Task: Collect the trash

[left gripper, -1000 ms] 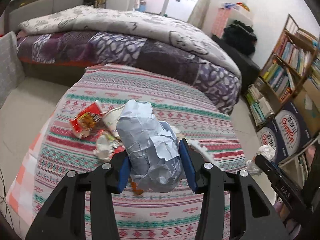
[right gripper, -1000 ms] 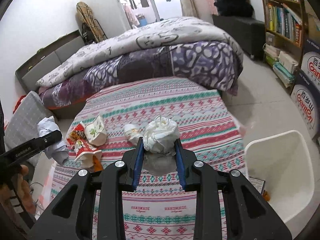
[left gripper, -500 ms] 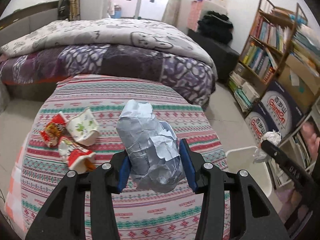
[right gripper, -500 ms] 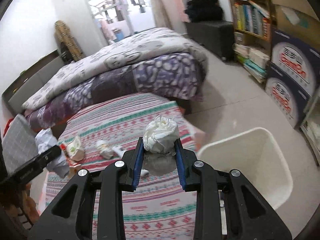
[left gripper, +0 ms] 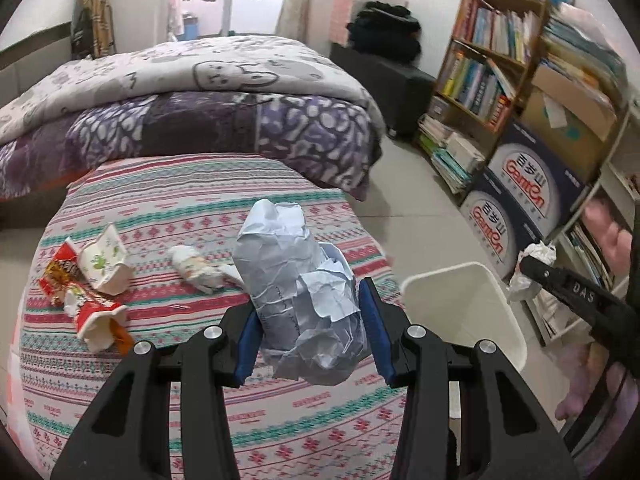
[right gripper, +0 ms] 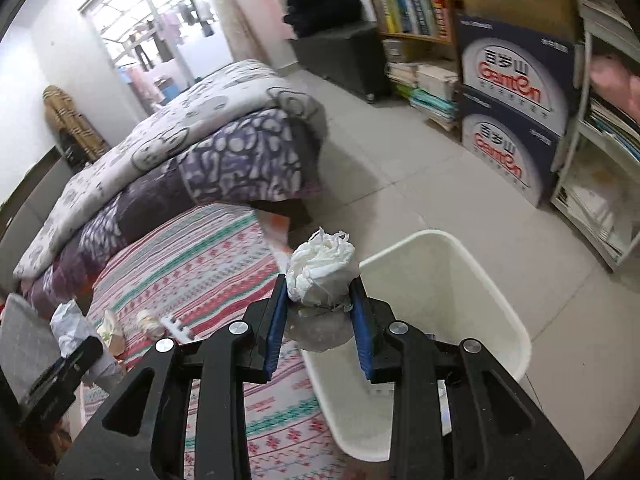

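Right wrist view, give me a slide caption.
Right gripper holds a white tissue wad beside the white bin.

The left wrist view looks forward and down along its own fingers, close over the striped cloth, with the bed at the top of the frame and the bookshelf at upper right. The right wrist view looks down the same way from close above the white bin at lower right. Both share cloth, bed, bin and the stacked boxes.
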`<state>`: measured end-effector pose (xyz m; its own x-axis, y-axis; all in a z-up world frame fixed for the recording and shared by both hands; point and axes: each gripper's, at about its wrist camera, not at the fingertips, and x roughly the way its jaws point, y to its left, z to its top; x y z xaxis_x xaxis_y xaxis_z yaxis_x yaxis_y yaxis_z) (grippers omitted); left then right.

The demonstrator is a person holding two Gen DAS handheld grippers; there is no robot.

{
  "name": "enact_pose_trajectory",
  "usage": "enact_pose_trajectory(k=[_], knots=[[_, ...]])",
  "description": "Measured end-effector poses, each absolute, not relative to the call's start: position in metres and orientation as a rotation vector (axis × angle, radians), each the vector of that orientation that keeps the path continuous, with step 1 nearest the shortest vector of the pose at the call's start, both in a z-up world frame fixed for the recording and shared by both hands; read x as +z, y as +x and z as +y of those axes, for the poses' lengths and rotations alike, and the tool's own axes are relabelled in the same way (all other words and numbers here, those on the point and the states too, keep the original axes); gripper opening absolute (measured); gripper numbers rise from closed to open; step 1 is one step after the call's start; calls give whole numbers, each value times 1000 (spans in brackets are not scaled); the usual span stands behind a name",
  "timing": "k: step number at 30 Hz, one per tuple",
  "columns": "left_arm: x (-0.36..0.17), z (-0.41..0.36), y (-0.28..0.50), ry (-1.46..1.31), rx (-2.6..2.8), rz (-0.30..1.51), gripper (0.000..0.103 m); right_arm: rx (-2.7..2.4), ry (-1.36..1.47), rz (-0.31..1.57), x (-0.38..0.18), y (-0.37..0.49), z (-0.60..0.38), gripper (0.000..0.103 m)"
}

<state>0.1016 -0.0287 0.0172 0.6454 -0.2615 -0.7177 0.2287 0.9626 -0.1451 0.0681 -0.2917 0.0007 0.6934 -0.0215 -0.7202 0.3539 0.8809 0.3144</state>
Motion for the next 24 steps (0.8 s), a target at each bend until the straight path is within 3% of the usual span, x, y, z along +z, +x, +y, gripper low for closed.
enact_pose_trajectory(k=[5,7,9,15,19,24], knots=[[13,-55,98,-22,-332,838,46,-267,483,790,-2,62,-310,32],[10,-67,97,-15,-357,847,46,-287,498,786,-2,58,-318,40],[8,-77,96,-8,-374,855,46,-314,510,773,-1,53,-326,56],[-1,-107,92,10,-425,884,46,-407,554,731,0,37,-352,81],[-12,-130,93,14,-462,924,46,-438,610,718,-2,28,-369,90],[-23,-157,89,33,-512,966,46,-473,664,699,-2,18,-386,93]])
